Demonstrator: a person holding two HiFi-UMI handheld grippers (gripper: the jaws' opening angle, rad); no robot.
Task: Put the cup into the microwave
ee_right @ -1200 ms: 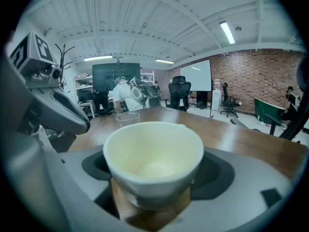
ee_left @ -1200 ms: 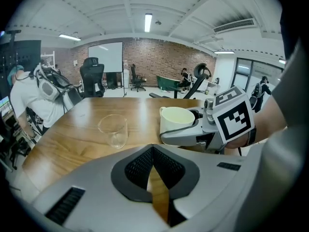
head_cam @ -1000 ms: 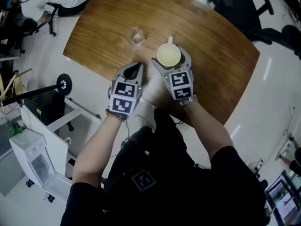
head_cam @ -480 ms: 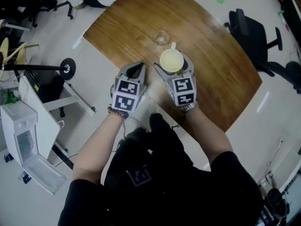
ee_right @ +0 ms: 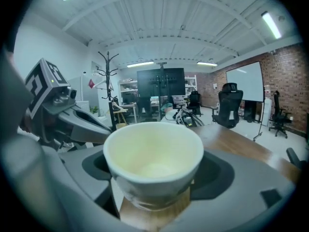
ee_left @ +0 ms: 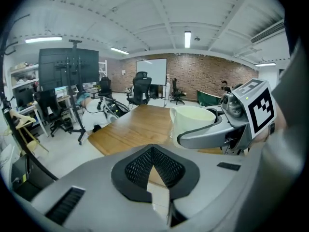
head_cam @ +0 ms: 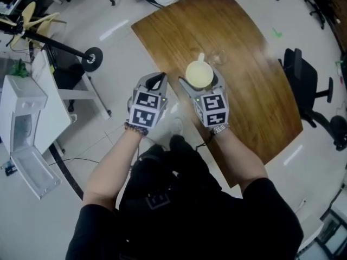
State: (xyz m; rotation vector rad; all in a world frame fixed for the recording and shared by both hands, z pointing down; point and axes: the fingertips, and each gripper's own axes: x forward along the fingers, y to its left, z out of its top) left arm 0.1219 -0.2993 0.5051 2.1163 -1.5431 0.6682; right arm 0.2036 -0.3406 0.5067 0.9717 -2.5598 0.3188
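- right gripper (head_cam: 199, 80) is clamped round the pale yellow cup (ee_right: 153, 153), jaws wide. Cup's upright, dead centre of the head view, over the left edge of the wooden table (head_cam: 244, 102)
- left gripper (head_cam: 156, 81) is just left of it, jaws fully together, nothing in them
- 1 clear glass (head_cam: 217, 57) stands on the table, just up and right of the cup

- The cup (ee_right: 153, 163) looks smooth, glossy cream ceramic.
- My left gripper (ee_left: 153, 151): matt grey plastic, black meshed pads (ee_left: 137, 167).
- Table (head_cam: 255, 80): grained wood, soft sheen.
- Tumbler (head_cam: 217, 56) at the cup's one o'clock: clear glass.
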